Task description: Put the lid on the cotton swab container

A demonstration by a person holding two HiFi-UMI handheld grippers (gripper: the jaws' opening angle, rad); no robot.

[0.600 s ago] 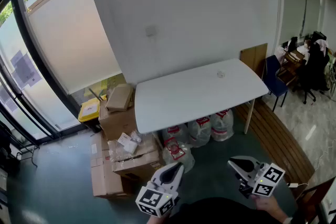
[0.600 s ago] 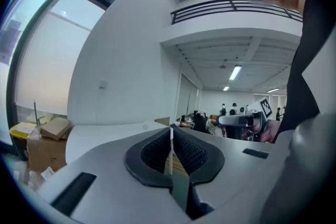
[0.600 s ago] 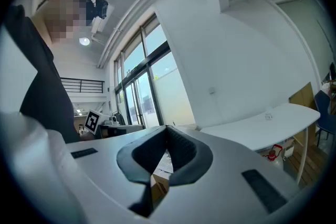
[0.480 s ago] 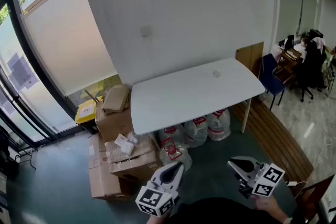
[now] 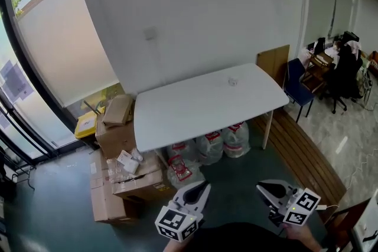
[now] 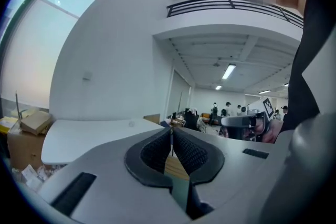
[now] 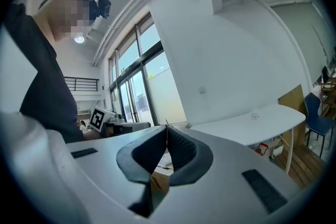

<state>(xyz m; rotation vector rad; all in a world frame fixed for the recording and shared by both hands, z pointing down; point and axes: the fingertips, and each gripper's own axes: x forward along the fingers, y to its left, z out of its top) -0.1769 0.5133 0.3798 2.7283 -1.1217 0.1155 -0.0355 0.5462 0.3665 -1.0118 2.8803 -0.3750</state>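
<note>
A small clear container (image 5: 233, 81) stands on the far right part of the white table (image 5: 195, 109); it also shows as a tiny pale speck in the right gripper view (image 7: 254, 115). No separate lid can be made out at this distance. My left gripper (image 5: 201, 189) and right gripper (image 5: 263, 189) hang low at the bottom of the head view, well short of the table, both shut with nothing between the jaws. In each gripper view the dark pads (image 6: 185, 152) (image 7: 181, 150) meet at the tips.
Cardboard boxes (image 5: 121, 144) are stacked left of the table, with white bags (image 5: 209, 147) beneath it. A blue chair (image 5: 298, 88) and a wooden panel (image 5: 271, 65) stand at the table's right end. A wooden floor strip (image 5: 307, 159) runs on the right. Large windows (image 5: 35, 68) fill the left.
The head view has shifted: the table and boxes sit further left and slightly higher in the picture than before. Both grippers stay in the same place at the bottom, still shut.
</note>
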